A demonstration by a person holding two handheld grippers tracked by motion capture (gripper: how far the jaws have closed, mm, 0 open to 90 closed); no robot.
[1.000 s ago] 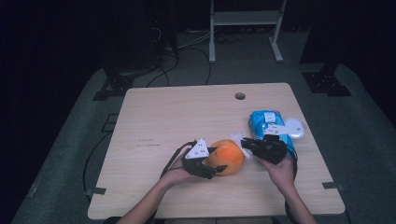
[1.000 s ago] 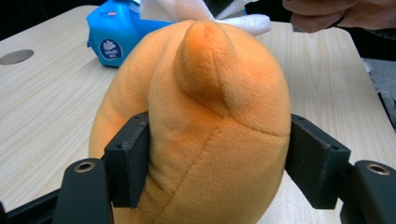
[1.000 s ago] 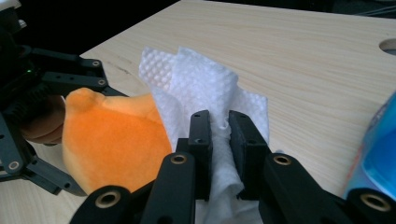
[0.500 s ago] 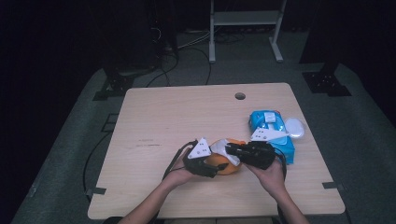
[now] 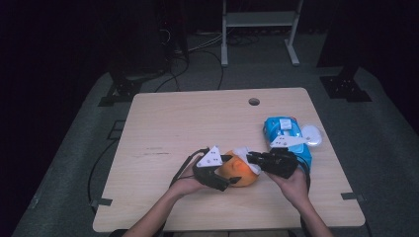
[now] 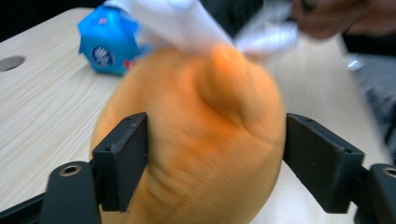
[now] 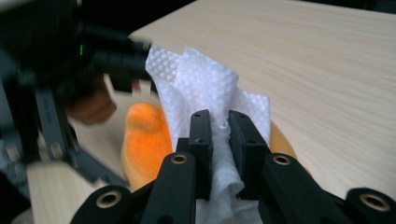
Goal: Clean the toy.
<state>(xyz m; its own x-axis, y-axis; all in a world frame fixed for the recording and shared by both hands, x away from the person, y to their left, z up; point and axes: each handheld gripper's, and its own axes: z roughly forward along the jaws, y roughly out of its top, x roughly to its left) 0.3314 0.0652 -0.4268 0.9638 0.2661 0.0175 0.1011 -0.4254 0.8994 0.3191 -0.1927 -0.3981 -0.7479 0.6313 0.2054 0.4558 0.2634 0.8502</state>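
Note:
A soft orange ball (image 5: 237, 174) rests on the wooden table (image 5: 197, 123) near its front edge. My left gripper (image 5: 228, 173) reaches around it from the left. In the left gripper view the ball (image 6: 201, 140) fills the gap and touches both pads; these jaws have just been opening, with the ball still between them. My right gripper (image 5: 249, 158) comes in from the right, shut on a crumpled white tissue (image 7: 205, 79). The tissue (image 5: 245, 154) lies against the top of the ball (image 7: 144, 135).
A blue pack of wipes (image 5: 284, 131) lies on the table's right side, behind my right hand, with a white flap beside it. A cable hole (image 5: 254, 101) sits near the far edge. Dark floor and stand legs surround the table.
My right gripper has moved left from beside the blue pack onto the orange ball, bringing the tissue with it. The left hand has stayed put on the ball.

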